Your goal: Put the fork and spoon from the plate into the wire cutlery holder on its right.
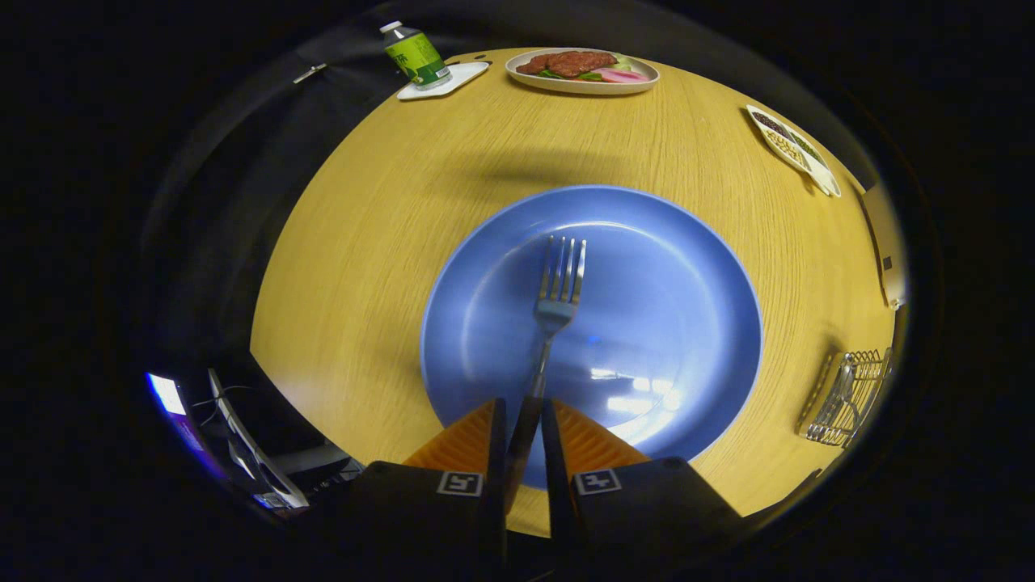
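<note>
Silver fork (556, 303), handle in gripper (524, 428), over blue plate (695, 267).

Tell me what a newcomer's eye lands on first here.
First the big blue plate in the middle of the round wooden table, with the fork over it, its handle clamped between the fingers of the gripper and its tines pointing away. Next, the wire cutlery holder to the plate's right, with what looks like a spoon already in it. Beyond the plate, a dish of meat and a green-labelled bottle stand at the table's far edge.

fork (558, 299): shiny metal | plate (695, 323): glossy | table (380, 267): matt wood grain
</note>
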Tool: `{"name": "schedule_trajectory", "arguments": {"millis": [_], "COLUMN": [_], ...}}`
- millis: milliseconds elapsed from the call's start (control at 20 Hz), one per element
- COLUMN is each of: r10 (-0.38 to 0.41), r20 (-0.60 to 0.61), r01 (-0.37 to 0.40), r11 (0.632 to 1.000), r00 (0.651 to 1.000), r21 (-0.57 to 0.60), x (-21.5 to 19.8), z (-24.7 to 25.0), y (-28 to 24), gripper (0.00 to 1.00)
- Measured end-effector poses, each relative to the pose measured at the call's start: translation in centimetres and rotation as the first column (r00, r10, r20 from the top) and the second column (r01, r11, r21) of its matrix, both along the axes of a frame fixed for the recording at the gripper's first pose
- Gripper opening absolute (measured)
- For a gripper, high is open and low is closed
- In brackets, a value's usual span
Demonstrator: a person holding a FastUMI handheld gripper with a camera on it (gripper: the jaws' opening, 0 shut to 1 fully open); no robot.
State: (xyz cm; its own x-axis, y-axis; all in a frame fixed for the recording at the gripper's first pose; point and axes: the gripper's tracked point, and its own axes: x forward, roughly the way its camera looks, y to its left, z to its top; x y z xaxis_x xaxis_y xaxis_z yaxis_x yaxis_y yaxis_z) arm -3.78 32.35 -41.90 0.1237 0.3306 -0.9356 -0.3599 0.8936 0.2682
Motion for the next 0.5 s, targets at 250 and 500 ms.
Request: {"name": "schedule_trajectory", "arguments": {"millis": [250,500], "r10": [-0.013,-0.083], "r20": [0.0,0.012], "r01": [0.013,0.081], "r11": [0.999,0.987], "r00": [1.0,0.996], "r21": [0.05,0.138], "x": [0.4,1.9], "z": [0.8,4.0], "y": [-0.5,-2.2], "gripper": [0.07,0.07]}}
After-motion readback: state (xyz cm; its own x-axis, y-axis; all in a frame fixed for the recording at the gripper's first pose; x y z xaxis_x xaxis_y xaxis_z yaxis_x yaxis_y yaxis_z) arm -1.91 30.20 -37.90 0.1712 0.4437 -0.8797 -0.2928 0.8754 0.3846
